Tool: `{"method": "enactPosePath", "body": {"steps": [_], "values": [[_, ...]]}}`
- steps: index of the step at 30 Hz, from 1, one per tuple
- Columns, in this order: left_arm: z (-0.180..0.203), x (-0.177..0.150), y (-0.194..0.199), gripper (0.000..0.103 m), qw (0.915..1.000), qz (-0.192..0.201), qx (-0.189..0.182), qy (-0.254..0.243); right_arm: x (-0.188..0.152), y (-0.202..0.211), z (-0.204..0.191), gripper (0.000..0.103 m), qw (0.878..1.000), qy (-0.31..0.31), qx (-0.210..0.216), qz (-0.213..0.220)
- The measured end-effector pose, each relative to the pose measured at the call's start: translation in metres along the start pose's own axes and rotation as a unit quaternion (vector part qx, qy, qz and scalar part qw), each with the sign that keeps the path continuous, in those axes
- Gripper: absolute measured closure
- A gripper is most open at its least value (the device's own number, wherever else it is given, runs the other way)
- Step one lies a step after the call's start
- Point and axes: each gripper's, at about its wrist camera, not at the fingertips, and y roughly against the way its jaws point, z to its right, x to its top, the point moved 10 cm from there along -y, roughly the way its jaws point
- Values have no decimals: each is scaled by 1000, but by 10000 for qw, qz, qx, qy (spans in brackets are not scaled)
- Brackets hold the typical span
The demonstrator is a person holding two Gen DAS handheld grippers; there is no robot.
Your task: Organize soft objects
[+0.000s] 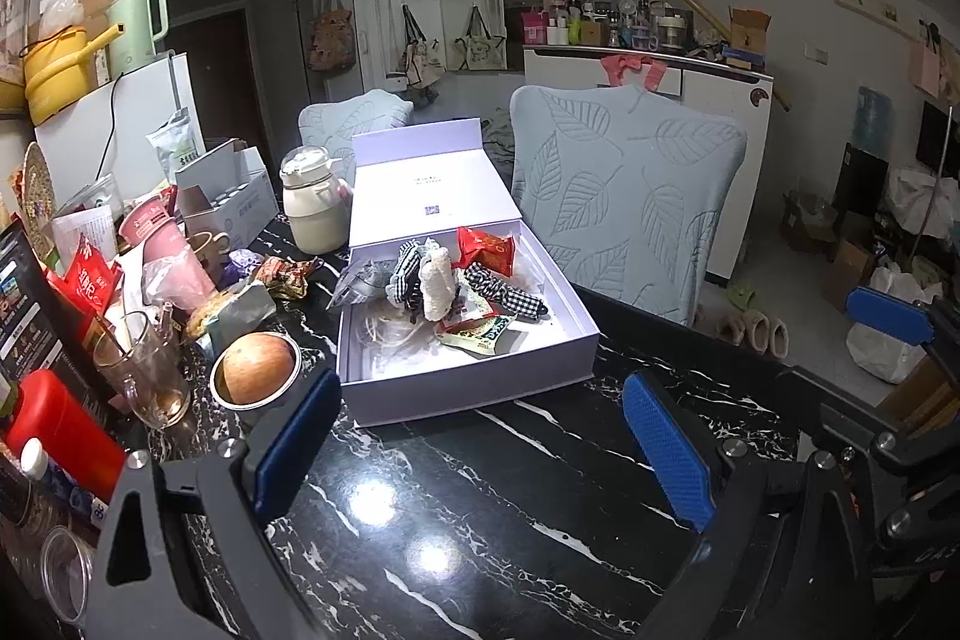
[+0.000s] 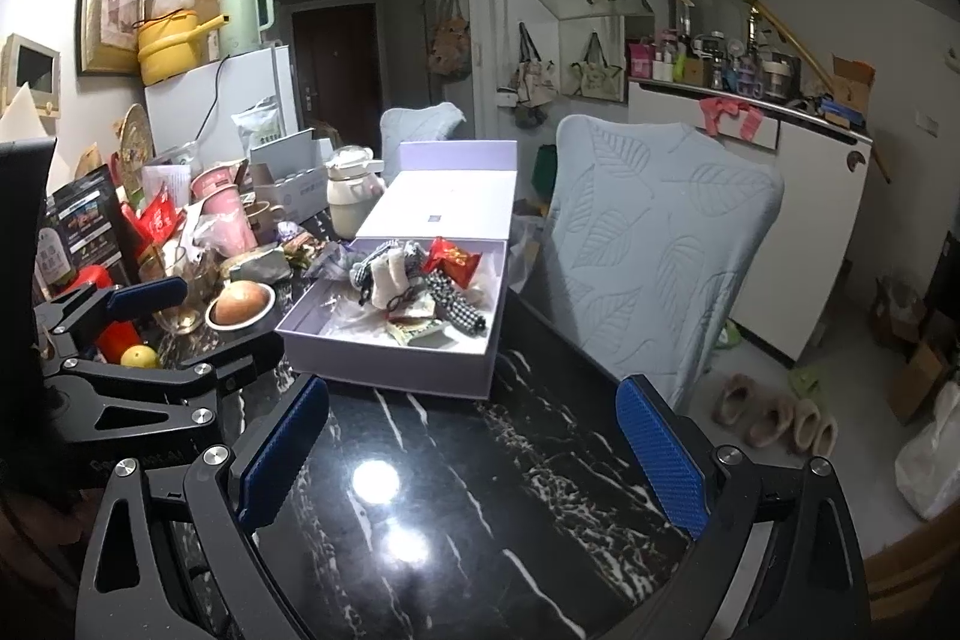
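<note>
1. The left gripper (image 1: 486,451) hangs over bare black marble table (image 1: 480,520) with its blue pads spread wide and nothing between them; the right gripper (image 2: 471,451) is likewise spread wide and empty, beside it.
2. Straight ahead of both tools sits the open lavender box (image 1: 468,388), its lid (image 1: 432,196) folded back beyond it. Inside lies a heap of soft things: a fluffy white piece (image 1: 437,283), a black-and-white checked scrunchie (image 1: 504,289) trailing toward the right wall of the box, a striped fabric piece (image 1: 402,274), mixed with a red snack packet (image 1: 486,250) and a green-edged wrapper (image 1: 480,331).
3. These fabrics look light and limp; they should crush flat under the pads and sag when lifted, so a pinch across the bulk of one piece seems safer than a pinch at a loose end. The checked scrunchie, lying clear at the heap's edge, offers the easiest hold.
4. The pieces overlap, so lifting one may drag its neighbours or the wrappers along. The slick packets could slip from the pads.
5. Ahead and left of the left tool, close to the box, stand a metal cup holding an apple (image 1: 255,370) and a glass mug (image 1: 141,370), both easy to knock. A cream kettle (image 1: 312,205) stands farther ahead, by the lid. A leaf-patterned chair (image 1: 630,196) stands ahead to the right, off the table.
</note>
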Motion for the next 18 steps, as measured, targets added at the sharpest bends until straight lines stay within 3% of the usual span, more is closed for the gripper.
{"method": "enactPosePath", "body": {"steps": [18], "values": [[-5, 1, 2, 7, 9998, -65, -20, 163, -2, -2, -5, 5, 10000, 42, -4, -39]]}}
